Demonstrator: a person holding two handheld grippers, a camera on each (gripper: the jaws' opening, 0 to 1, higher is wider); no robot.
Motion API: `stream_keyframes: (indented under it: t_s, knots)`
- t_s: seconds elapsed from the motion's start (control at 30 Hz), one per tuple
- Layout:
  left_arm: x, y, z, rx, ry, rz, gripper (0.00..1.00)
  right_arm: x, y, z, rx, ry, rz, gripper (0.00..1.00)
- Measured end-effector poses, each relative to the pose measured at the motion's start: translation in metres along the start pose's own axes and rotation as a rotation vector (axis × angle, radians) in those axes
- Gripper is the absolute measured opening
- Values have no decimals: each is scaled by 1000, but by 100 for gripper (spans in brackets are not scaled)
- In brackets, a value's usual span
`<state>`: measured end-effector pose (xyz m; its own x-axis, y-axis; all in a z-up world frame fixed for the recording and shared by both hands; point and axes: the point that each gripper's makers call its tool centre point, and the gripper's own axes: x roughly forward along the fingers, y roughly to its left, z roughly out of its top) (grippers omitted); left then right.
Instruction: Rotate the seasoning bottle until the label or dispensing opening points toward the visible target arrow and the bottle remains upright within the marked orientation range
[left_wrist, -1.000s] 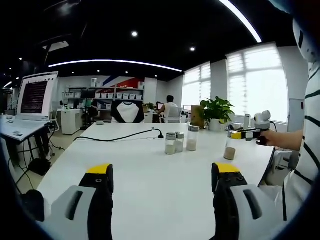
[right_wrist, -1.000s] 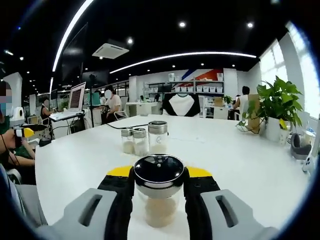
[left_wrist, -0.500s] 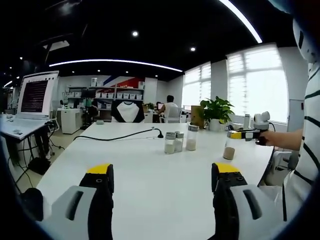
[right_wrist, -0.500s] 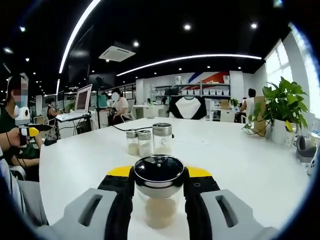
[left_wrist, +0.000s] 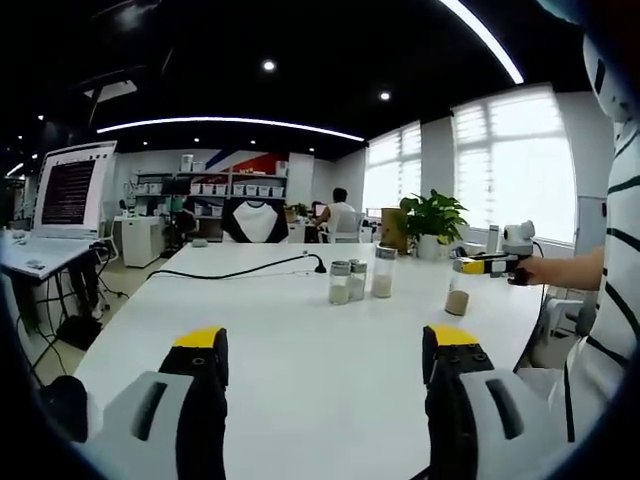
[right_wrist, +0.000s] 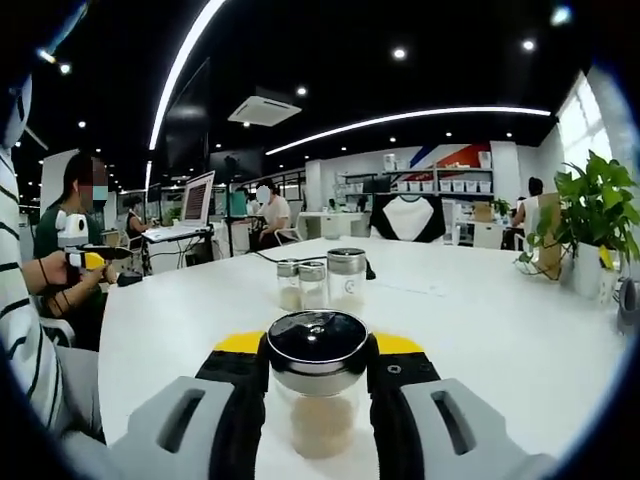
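R gripper (right_wrist: 318, 372): yellow-tipped black jaws clamped on either side of a clear glass seasoning bottle with a black-and-chrome round lid (right_wrist: 318, 385), gripped just under the lid. Bottle upright, pale tan powder in lower half. Lid top faces the camera; can't make out a label or dispensing opening on it.

Same bottle seen from L gripper view (left_wrist: 457, 297), far R side of the white tabletop (left_wrist: 290, 340), held by the R gripper (left_wrist: 478, 265) coming in from the edge, a hand (left_wrist: 545, 268) behind it. Whether bottle base touches table or sits just above: can't tell.

L gripper (left_wrist: 325, 375): jaws spread wide, nothing between them, low over the near part of the table.

Mid-table: cluster of three glass shakers w/ metal lids (right_wrist: 322, 280) – two short ones side by side, one taller just beside them. All upright, pale contents. Well apart from the held bottle. Same cluster in L gripper view (left_wrist: 358, 280).

Black cable (left_wrist: 235, 272) runs across the far table to a small black plug end near the shakers.

Potted green plant (left_wrist: 432, 222) at far table edge by windows. Laptop w/ lit screen (left_wrist: 70, 192) on a side desk, L. Striped sleeve (right_wrist: 25, 330) at L edge of R gripper view.

No target arrow or marking made out on the table.
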<state>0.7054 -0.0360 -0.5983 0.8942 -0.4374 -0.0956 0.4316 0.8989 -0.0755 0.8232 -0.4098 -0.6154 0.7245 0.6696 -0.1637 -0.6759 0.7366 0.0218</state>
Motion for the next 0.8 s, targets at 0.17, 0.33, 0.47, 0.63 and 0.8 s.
stream_keyframes:
  t_s: [0.17,0.33,0.47,0.63,0.8]
  knots:
    - [0,-2,4,17,2,-10,84,1,-1,1,11,-22,86,38]
    - [1,-2,9,33,-2,-15,84,1,-6,1,16,-25,119,38]
    - [2,-4,11,44,-1,-18,85,0,-6,0,12,-20,121,38]
    - [4,-8,14,59,-1,-28,85,-2,-10,-1,37,-14,61,41]
    - [7,-10,16,63,-6,-37,85,-10,-10,7,83,-71,-5,44]
